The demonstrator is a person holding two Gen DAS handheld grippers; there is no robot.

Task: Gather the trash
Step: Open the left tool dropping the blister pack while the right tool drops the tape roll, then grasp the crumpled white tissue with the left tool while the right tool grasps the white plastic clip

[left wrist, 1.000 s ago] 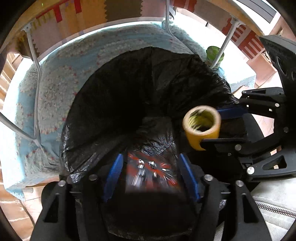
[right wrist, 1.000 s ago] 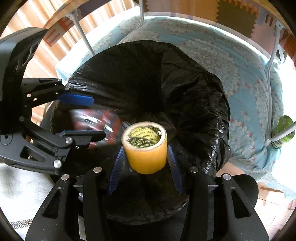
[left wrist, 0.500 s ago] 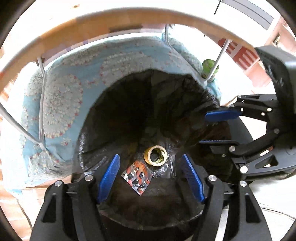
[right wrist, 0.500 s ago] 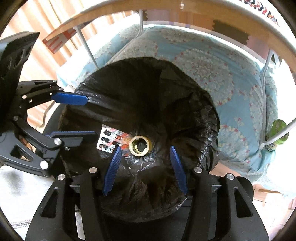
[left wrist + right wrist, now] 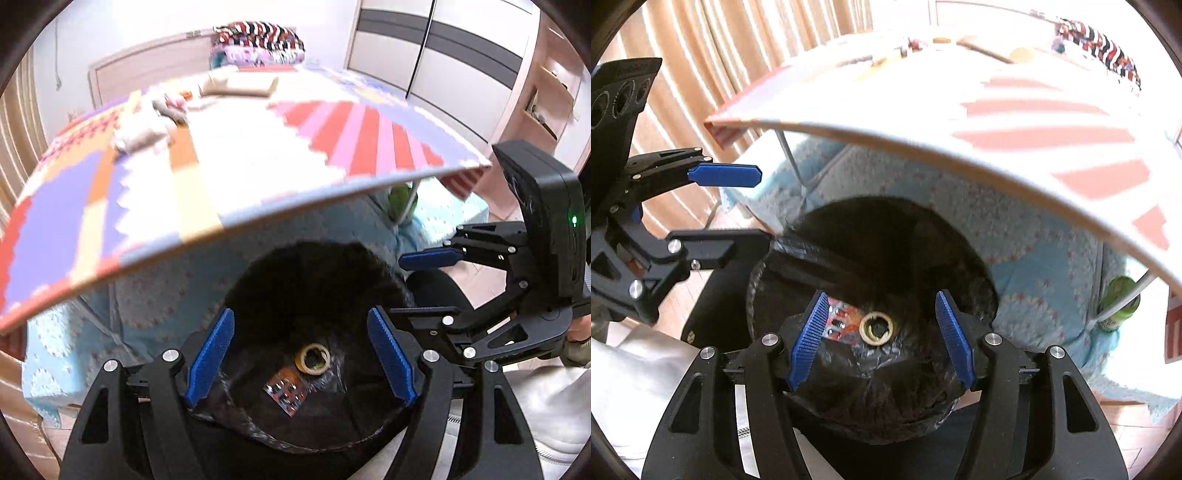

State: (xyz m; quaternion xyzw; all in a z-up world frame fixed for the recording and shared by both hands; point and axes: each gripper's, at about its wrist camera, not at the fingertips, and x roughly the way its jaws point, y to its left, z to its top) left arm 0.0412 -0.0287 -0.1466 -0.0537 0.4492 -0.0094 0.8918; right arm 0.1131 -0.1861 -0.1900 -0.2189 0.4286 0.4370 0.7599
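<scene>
A bin lined with a black trash bag (image 5: 317,280) (image 5: 886,236) stands below both grippers. At its bottom lie a yellow tape roll (image 5: 312,359) (image 5: 876,328) and a red patterned wrapper (image 5: 285,391) (image 5: 837,320). My left gripper (image 5: 301,358) is open and empty above the bin's near rim. My right gripper (image 5: 881,339) is open and empty above the same bin. Each gripper shows in the other's view, the right one (image 5: 428,284) at the right, the left one (image 5: 720,210) at the left.
A table with a colourful patterned top (image 5: 229,158) (image 5: 960,99) rises just behind the bin, with small items at its far side. A light blue floral cloth (image 5: 155,295) (image 5: 1034,251) lies under it. A green bottle (image 5: 1119,302) stands by a white table leg.
Both grippers opened and dropped the tape roll and the wrapper into the bag. Both have since risen and tilted up, so the tabletop now shows.
</scene>
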